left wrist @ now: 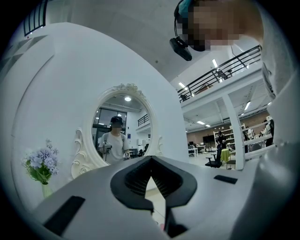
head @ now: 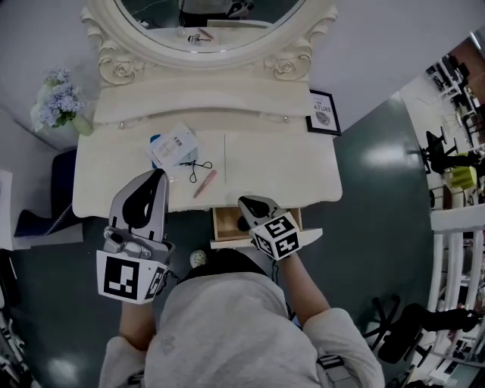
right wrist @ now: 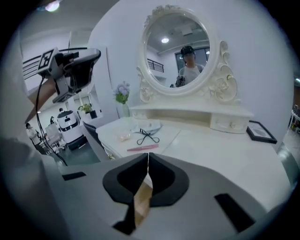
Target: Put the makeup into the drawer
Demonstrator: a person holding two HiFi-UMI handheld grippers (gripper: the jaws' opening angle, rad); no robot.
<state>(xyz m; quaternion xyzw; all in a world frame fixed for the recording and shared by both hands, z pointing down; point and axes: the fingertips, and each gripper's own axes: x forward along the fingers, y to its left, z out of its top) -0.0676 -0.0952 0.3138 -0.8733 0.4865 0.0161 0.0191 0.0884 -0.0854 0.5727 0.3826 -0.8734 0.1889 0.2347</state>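
On the white dressing table (head: 288,170) lie a pink stick (head: 204,183), a black looped tool (head: 197,168) and a white packet (head: 173,144). Under the table's front edge a wooden drawer (head: 226,223) stands open, and a dark thing in it is partly hidden. My right gripper (head: 254,204) hangs just above the drawer, shut and empty. In the right gripper view its tips (right wrist: 148,154) meet, and beyond them lie the pink stick (right wrist: 142,147) and the looped tool (right wrist: 148,137). My left gripper (head: 158,178) is held level over the table's front left, shut, with nothing in it.
An oval mirror (head: 212,23) in a carved frame rises at the back of the table. A vase of pale flowers (head: 59,102) stands at the back left and a framed picture (head: 323,112) at the back right. A small pale ball (head: 198,258) lies on the floor.
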